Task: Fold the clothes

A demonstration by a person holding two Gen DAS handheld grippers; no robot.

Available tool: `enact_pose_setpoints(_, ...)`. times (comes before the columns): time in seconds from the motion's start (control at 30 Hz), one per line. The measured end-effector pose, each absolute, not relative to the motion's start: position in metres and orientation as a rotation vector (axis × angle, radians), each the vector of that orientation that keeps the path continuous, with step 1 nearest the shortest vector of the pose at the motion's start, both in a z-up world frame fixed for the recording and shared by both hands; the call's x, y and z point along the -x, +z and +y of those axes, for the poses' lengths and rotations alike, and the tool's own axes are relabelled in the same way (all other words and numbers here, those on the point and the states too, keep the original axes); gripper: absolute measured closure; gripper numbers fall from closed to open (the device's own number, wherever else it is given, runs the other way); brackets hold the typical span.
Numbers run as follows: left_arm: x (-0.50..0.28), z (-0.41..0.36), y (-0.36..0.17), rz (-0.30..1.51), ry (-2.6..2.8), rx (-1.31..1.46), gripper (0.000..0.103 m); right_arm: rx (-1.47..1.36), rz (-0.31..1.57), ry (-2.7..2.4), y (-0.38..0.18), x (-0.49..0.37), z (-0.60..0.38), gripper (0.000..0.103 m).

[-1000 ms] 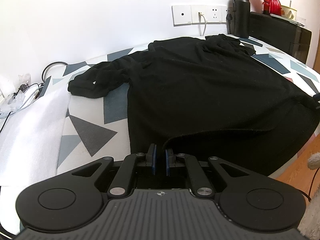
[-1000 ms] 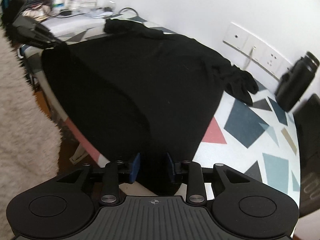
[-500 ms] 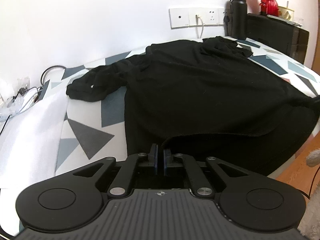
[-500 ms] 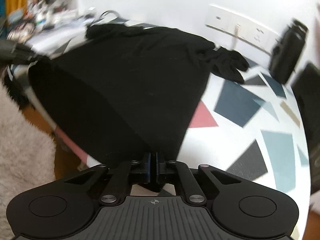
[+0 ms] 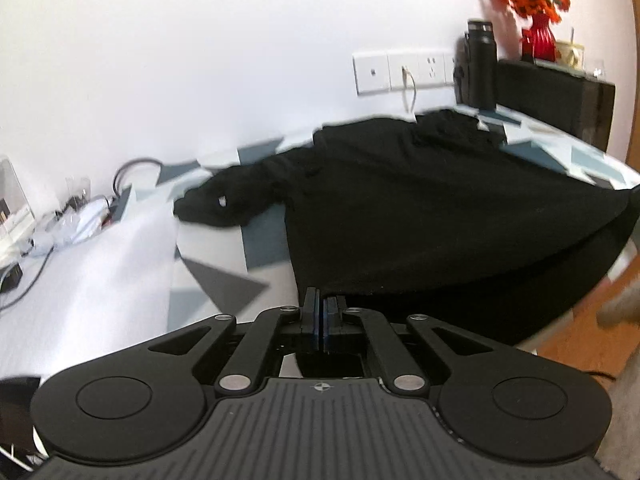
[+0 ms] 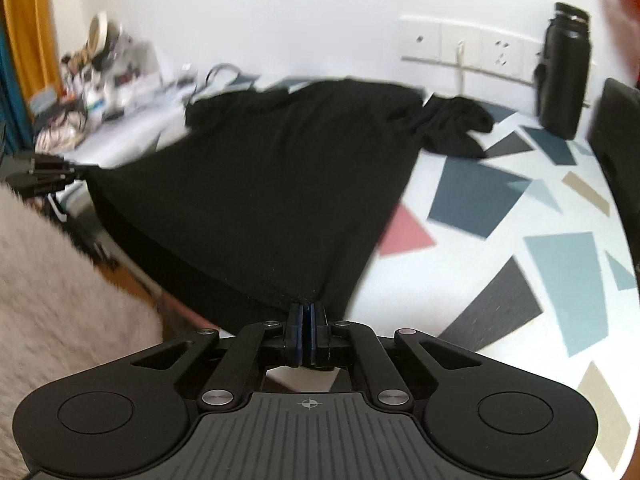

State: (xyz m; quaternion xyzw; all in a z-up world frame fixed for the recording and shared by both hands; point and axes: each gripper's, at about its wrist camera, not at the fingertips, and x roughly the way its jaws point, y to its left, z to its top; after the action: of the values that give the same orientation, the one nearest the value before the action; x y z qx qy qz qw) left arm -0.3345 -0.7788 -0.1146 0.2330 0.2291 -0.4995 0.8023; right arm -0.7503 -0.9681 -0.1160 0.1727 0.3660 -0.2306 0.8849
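Observation:
A black long-sleeved shirt (image 5: 420, 208) lies spread on a table with a geometric-patterned cloth (image 5: 216, 280), its hem toward me. My left gripper (image 5: 322, 304) is shut on the hem's left corner. In the right wrist view the same black shirt (image 6: 280, 192) stretches away, and my right gripper (image 6: 307, 312) is shut on the hem's right corner. The hem hangs taut between both grippers, lifted off the table's front edge. The left gripper shows at the left edge of the right wrist view (image 6: 44, 170). One sleeve (image 5: 224, 204) is bunched at the left, the other sleeve (image 6: 456, 124) at the far right.
A black flask (image 5: 480, 68) and wall sockets (image 5: 404, 72) stand at the back. A red vase of orange flowers (image 5: 538, 38) sits on a black cabinet (image 5: 560, 100). Cables and clutter (image 5: 72, 224) lie at the left. A fluffy rug (image 6: 60, 288) covers the floor.
Both grippers have gone from open to shut on the hem corners, then risen and drawn back, pulling the hem up and taut. Both views are blurred with motion.

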Motion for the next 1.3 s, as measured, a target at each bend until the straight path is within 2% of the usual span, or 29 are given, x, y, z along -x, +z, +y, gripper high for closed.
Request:
enact_pose_setpoints(0.1,0.338,-0.775,-0.129,0.531,-1.063,-0.515,0.101,-0.317,0.812,-0.491,-0.126,0.743,-0.96,0.097)
enact_pose_setpoints(0.23,0.339,-0.772,-0.143,0.566,-1.046,-0.515,0.101,-0.254,0.831,-0.501,-0.126,0.739,-0.949,0.074)
enact_pose_setpoints(0.47,0.341,-0.772,-0.138,0.55,-1.044,-0.478,0.101,-0.187,0.841,-0.454,-0.127,0.728,-0.938,0.073)
enact_pose_setpoints(0.63,0.342,-0.775,-0.132,0.534,-1.052,-0.468,0.101,-0.121,0.858,-0.409,-0.139,0.706,-0.929,0.061)
enact_pose_setpoints(0.73,0.341,-0.775,-0.127,0.522,-1.054,-0.458,0.101,-0.089,0.859,-0.404,-0.145,0.698,-0.927,0.06)
enact_pose_setpoints(0.8,0.341,-0.777,-0.123,0.513,-1.055,-0.448,0.101,-0.094,0.853,-0.405,-0.144,0.695,-0.93,0.063)
enact_pose_setpoints(0.87,0.34,-0.778,-0.118,0.503,-1.056,-0.431,0.101,-0.111,0.845,-0.405,-0.143,0.694,-0.934,0.079)
enact_pose_setpoints(0.9,0.34,-0.779,-0.115,0.497,-1.057,-0.421,0.101,-0.121,0.842,-0.407,-0.142,0.694,-0.936,0.092)
enact_pose_setpoints(0.93,0.34,-0.78,-0.112,0.491,-1.058,-0.413,0.101,-0.13,0.839,-0.409,-0.141,0.694,-0.939,0.098)
enact_pose_setpoints(1.07,0.337,-0.783,-0.1,0.468,-1.062,-0.385,0.101,-0.164,0.807,-0.419,-0.134,0.699,-0.947,0.1)
enact_pose_setpoints(1.1,0.337,-0.784,-0.097,0.464,-1.064,-0.377,0.101,-0.164,0.799,-0.418,-0.132,0.699,-0.947,0.099)
enact_pose_setpoints(1.17,0.336,-0.786,-0.092,0.454,-1.067,-0.362,0.101,-0.156,0.79,-0.419,-0.128,0.698,-0.945,0.08)
enact_pose_setpoints(1.2,0.336,-0.787,-0.089,0.445,-1.07,-0.358,0.101,-0.144,0.79,-0.412,-0.127,0.696,-0.943,0.062)
enact_pose_setpoints(1.23,0.336,-0.788,-0.087,0.44,-1.072,-0.352,0.101,-0.12,0.789,-0.408,-0.128,0.694,-0.939,0.05)
enact_pose_setpoints(1.3,0.336,-0.79,-0.084,0.436,-1.074,-0.34,0.101,-0.071,0.795,-0.409,-0.131,0.687,-0.93,0.041)
